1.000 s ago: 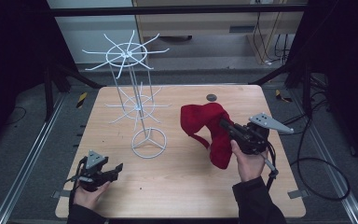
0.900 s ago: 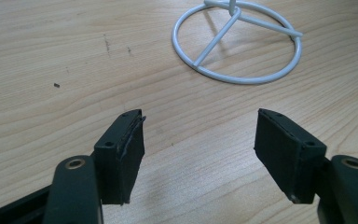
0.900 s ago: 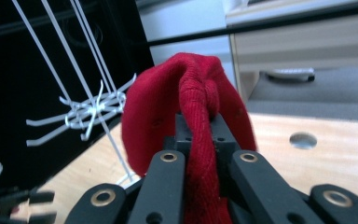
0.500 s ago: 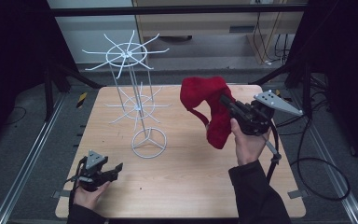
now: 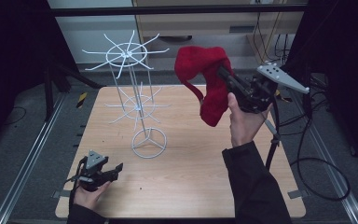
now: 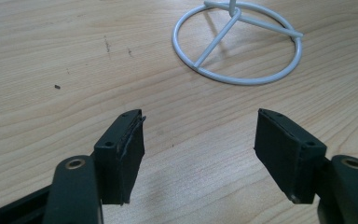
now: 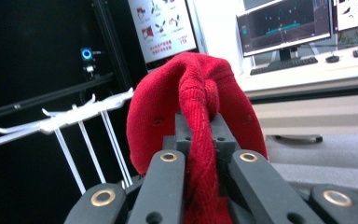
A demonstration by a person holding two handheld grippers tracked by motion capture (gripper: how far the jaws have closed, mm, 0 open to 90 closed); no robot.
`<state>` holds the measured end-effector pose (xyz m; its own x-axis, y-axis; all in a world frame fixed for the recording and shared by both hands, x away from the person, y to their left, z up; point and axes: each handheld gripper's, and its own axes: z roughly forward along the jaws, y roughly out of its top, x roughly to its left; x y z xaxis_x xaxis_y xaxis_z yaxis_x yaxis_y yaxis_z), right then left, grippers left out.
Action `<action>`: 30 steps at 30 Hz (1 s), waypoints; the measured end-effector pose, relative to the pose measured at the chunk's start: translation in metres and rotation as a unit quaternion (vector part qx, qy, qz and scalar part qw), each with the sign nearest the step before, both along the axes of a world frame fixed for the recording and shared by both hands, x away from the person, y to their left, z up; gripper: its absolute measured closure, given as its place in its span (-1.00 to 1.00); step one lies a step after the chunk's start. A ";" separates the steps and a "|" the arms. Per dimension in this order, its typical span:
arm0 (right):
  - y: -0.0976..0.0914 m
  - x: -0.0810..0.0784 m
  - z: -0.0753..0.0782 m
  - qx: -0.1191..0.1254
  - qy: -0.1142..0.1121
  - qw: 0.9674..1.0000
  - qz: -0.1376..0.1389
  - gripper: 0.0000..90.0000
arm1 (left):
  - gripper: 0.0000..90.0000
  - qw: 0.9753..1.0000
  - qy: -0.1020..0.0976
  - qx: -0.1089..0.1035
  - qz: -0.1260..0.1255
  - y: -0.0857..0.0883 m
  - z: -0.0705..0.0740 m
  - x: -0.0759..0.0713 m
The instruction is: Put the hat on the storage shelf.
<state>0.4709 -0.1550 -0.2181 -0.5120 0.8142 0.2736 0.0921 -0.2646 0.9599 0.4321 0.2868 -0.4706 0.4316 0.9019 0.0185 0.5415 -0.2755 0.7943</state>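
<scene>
A red knitted cap (image 5: 207,79) hangs in the air over the table's right half, pinched in my right gripper (image 5: 224,77), which is shut on it. In the right gripper view the red cap (image 7: 200,112) bulges between the two black jaws. A white wire rack (image 5: 129,88) with two tiers of spoke arms stands left of the cap on a ring base (image 5: 148,143); its upper arms (image 7: 74,116) lie level with the cap. My left gripper (image 5: 114,169) rests open near the table's front left corner, and between its fingertips (image 6: 199,140) is only bare wood.
The wooden table (image 5: 182,182) has dark metal frame rails along both sides. A black cable (image 5: 307,154) trails from the right gripper past the right edge. Monitors and a keyboard (image 7: 284,65) stand on a desk beyond the table.
My right gripper has risen with the red cap, from just above the tabletop to about the height of the rack's upper arms. The left gripper has stayed in place.
</scene>
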 end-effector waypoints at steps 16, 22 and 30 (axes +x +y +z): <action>0.013 0.001 0.056 0.014 -0.042 0.999 0.006 0.92 | -0.28 1.000 0.003 0.004 -0.003 0.000 0.000 0.000; 0.030 0.011 0.065 0.017 -0.042 0.999 0.019 0.92 | -0.28 1.000 0.003 0.002 -0.004 -0.002 -0.001 0.000; 0.050 0.034 0.056 0.015 -0.019 0.999 0.024 0.92 | -0.28 1.000 0.002 0.001 -0.006 -0.002 -0.001 0.000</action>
